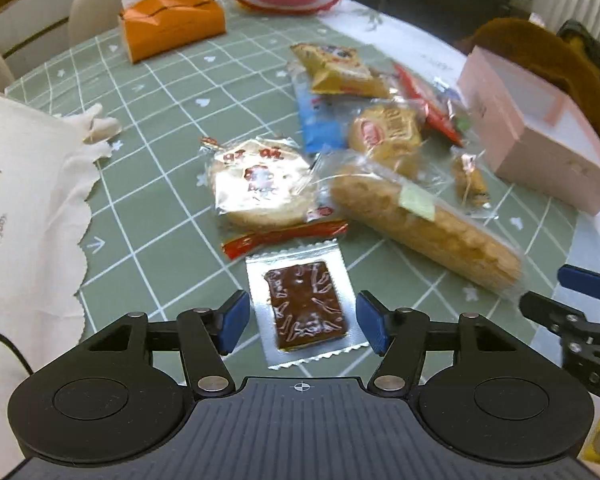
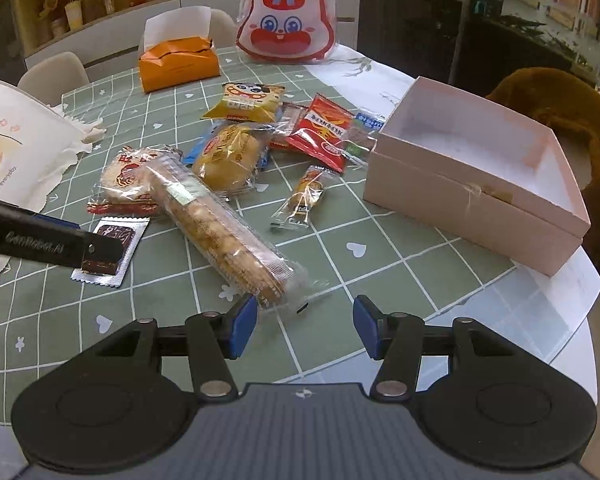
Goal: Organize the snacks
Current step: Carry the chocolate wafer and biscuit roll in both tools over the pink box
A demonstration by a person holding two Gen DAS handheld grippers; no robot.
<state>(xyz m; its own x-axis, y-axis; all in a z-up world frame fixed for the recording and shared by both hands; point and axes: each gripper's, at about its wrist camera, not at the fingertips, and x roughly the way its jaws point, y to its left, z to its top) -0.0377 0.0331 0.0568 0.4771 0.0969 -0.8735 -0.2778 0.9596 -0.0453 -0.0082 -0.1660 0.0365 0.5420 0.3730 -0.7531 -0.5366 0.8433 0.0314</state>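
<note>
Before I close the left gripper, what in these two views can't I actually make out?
- Silver-wrapped chocolate: right wrist view, the left gripper's finger covers its near half.
- Blue packet: left wrist view, mostly buried under other snacks; label unreadable.
- Pink box interior: left wrist view, blurred and cut by the frame edge.
- Right gripper: left wrist view, cropped at the edge.
- Left gripper: whether its pads touch the wrapper, unclear.
</note>
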